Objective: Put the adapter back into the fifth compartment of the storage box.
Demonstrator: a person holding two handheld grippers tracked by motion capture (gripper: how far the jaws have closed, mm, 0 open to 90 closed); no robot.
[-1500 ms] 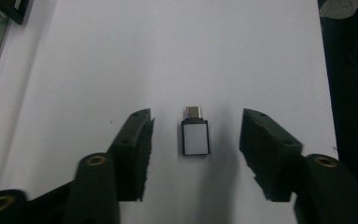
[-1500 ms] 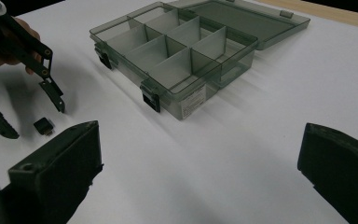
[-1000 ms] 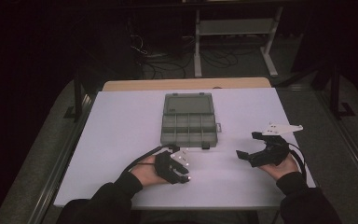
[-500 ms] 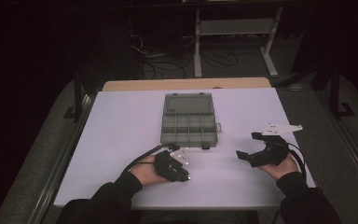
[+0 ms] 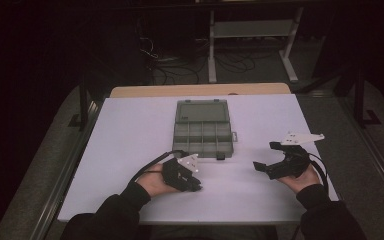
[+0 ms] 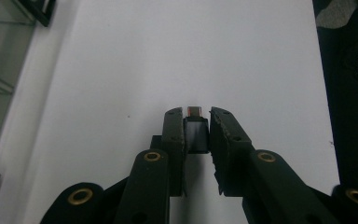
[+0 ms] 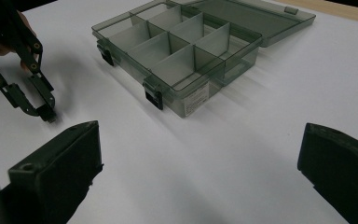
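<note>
While the person's left hand [image 5: 152,182] is resting near the table's [image 5: 130,130] front edge, the left gripper [image 6: 196,122] is pinching a small dark block [image 6: 196,135] between nearly closed jaws, its tip now lowered to the white surface after shifting slightly toward the front since a second ago. Opposite, the right gripper [image 5: 266,159] is holding its place, jaws spread wide and gripping nothing. Beyond both, the grey compartment box [image 5: 202,131] is lying open and unmoved at mid-table, lid folded away.
</note>
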